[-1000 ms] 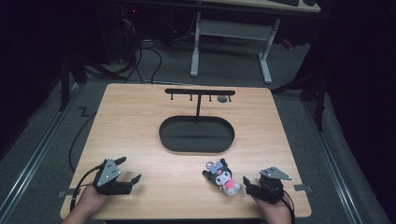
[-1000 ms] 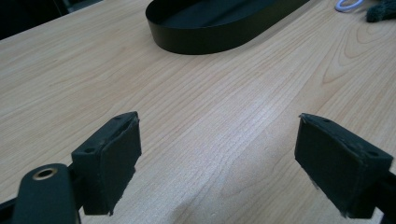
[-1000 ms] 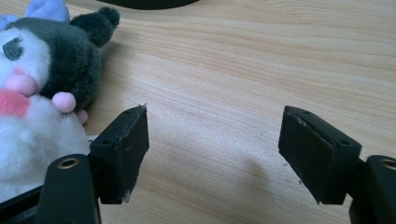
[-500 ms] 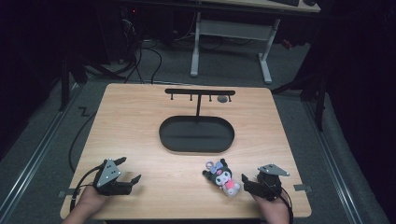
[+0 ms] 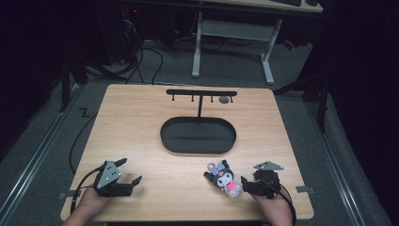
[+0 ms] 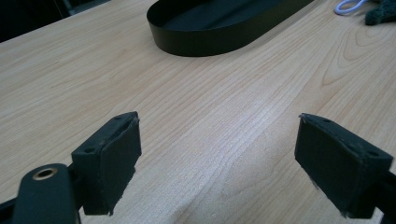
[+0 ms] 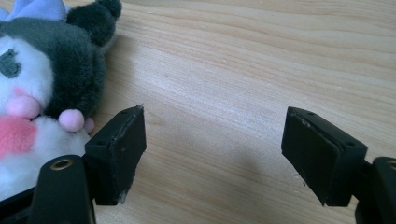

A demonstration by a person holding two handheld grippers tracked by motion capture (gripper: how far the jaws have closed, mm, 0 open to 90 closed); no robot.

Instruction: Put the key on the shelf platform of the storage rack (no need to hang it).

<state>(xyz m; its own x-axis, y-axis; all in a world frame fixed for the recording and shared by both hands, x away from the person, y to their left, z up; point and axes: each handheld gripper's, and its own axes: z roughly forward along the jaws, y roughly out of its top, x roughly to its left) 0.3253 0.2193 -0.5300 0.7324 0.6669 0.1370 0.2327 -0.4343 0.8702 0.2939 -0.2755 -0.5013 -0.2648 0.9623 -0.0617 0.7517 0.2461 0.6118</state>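
So, wooden table (image 5: 141,136), black oval tray (image 5: 198,135) as landmark, hook stand (image 5: 201,94) rising at its far edge. Plush toy (image 5: 224,178) lies nearside of tray, toward its right end. Right gripper (image 5: 245,183) just beside plush, jaws wide, empty; plush sits off to one side of gap, so I'd recentre before closing. Left gripper (image 5: 131,172) nearside of tray's left end, wide open, empty.

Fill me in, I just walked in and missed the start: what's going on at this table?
A person sits at a wooden table with a gripper in each hand. Both are open and hold nothing. The right gripper rests just beside a small plush toy near the front edge, with the toy outside its jaws. The left gripper rests on bare wood. A black oval tray with a hook stand sits mid-table.
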